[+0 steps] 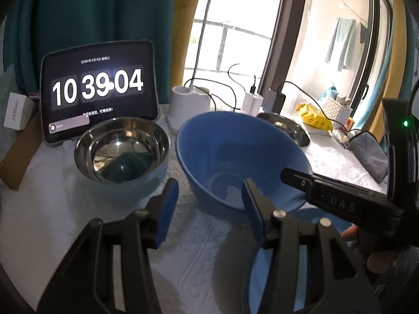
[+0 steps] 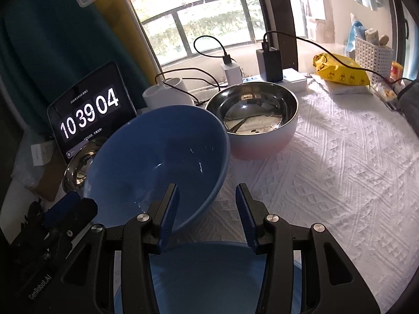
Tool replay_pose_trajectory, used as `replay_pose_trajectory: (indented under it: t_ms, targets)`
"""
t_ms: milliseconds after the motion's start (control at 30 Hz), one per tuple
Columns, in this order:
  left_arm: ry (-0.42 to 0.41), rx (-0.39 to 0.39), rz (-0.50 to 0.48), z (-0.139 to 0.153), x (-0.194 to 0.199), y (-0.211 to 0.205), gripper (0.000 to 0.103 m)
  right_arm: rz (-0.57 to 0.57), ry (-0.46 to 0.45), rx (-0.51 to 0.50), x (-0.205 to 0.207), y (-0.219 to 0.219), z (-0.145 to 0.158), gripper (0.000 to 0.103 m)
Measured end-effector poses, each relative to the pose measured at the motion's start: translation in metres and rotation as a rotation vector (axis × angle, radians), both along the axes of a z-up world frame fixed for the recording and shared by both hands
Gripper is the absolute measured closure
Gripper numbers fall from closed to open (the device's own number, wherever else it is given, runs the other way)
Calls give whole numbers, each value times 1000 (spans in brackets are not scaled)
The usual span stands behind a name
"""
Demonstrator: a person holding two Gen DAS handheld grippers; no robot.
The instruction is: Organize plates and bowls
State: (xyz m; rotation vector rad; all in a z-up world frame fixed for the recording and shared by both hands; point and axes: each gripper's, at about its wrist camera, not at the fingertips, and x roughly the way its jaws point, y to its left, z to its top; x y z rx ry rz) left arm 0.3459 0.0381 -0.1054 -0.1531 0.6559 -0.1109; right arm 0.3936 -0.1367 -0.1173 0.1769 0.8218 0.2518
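My left tongs (image 1: 209,196) are spread wide, one finger outside the blue bowl (image 1: 235,151) and one inside, the rim between them but not pinched. My right tongs (image 2: 207,204) are also released, straddling the opposite rim of the tilted bowl. A blue plate (image 2: 209,274) lies just beneath on the white-clothed counter (image 2: 340,170). One steel bowl (image 1: 121,149) sits left, near the clock tablet (image 1: 99,89); another (image 2: 254,115) sits behind.
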Motion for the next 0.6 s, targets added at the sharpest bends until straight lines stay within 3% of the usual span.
replay_pose_trajectory:
  t_ms: [200, 400, 600]
  targets:
    - [14, -3, 4, -5, 7, 1, 51, 14, 15, 1, 8, 8, -4, 56]
    - [10, -5, -12, -8, 7, -4, 51, 10, 25, 0, 12, 8, -11, 76]
    - [-2, 9, -20, -6, 4, -8, 52, 12, 13, -11, 9, 7, -7, 80]
